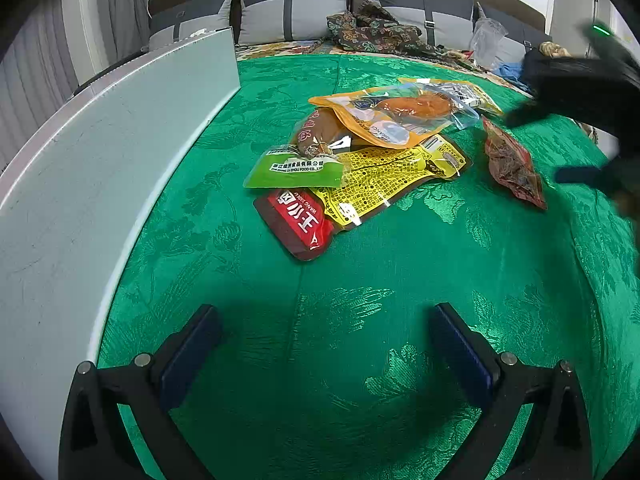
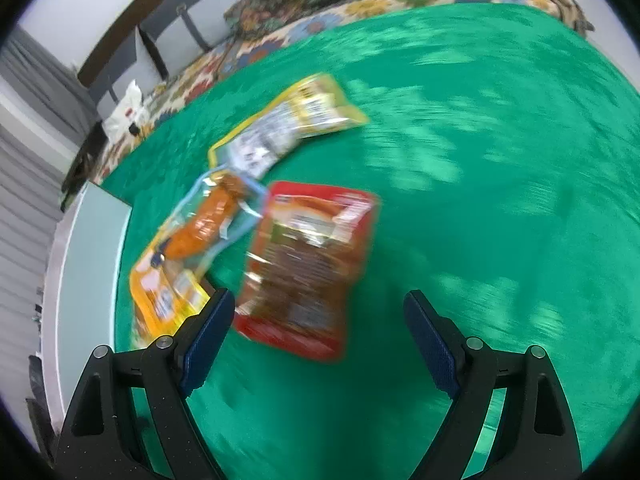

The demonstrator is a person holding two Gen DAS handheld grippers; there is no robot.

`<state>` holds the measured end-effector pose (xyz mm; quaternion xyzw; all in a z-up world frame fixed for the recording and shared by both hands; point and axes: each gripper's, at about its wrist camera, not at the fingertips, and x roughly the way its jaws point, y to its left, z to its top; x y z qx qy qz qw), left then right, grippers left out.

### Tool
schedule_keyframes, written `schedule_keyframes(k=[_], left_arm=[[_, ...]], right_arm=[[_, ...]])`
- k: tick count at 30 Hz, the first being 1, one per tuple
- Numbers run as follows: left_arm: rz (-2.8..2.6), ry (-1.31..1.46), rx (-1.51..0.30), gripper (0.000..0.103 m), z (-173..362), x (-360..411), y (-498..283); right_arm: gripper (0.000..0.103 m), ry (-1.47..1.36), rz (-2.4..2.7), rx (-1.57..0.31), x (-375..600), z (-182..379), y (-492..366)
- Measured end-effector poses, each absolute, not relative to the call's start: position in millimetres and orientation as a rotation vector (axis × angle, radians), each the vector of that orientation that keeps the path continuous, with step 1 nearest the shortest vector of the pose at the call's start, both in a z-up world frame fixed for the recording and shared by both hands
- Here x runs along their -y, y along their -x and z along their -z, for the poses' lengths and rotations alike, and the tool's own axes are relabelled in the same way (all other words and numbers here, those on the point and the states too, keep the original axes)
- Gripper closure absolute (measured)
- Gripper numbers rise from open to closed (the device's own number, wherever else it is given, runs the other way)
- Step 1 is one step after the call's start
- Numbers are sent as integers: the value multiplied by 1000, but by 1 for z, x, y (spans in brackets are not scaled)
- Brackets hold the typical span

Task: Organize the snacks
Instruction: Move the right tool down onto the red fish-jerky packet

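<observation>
1. The snacks lie in a loose heap near the middle of a green patterned cloth (image 1: pixel 400 264). At the heap's near edge is a red packet with white lettering (image 1: pixel 296 222), partly under a yellow printed packet (image 1: pixel 384 176).
2. A green-labelled packet (image 1: pixel 296 170) rests across the yellow one's left end, with a brown wrapped item (image 1: pixel 320 128) behind it.
3. On top of the heap sits a clear-and-orange pouch (image 1: pixel 396 114) with an orange-brown piece of food visible inside; a further yellow-edged packet (image 1: pixel 464 92) shows behind it.
4. A dark red packet (image 1: pixel 512 164) lies apart to the right of the heap, on bare cloth.
5. In the right wrist view, which is blurred, this red packet (image 2: pixel 308 268) is just ahead of the right gripper (image 2: pixel 318 326), close to its left finger. The orange pouch (image 2: pixel 188 248) and the yellow-edged packet (image 2: pixel 288 124) lie beyond and to the left.
6. The right gripper's jaws are spread wide and hold nothing. From the left camera it appears as a dark blurred shape (image 1: pixel 580 96) at the right edge, above the cloth.
7. The left gripper (image 1: pixel 324 348) hovers low over bare cloth, well short of the heap, its jaws likewise released and empty.
8. A pale grey panel (image 1: pixel 100 160) stands upright along the left side of the cloth.
9. Behind are grey cushions (image 1: pixel 296 8), a crumpled floral fabric (image 1: pixel 372 30) and a clear plastic bag (image 1: pixel 486 40).
</observation>
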<state>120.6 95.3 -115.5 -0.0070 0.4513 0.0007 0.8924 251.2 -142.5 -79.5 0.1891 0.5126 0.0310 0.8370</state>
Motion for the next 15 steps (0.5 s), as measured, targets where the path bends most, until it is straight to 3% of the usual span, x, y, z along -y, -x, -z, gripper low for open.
schedule_keyframes(k=[9, 15], left_arm=[[4, 11, -936, 0, 115, -94, -122], [4, 11, -935, 0, 115, -93, -122]], right_arm=[[13, -28, 66, -1099, 75, 108, -269], [14, 11, -6, -1016, 102, 110, -243]])
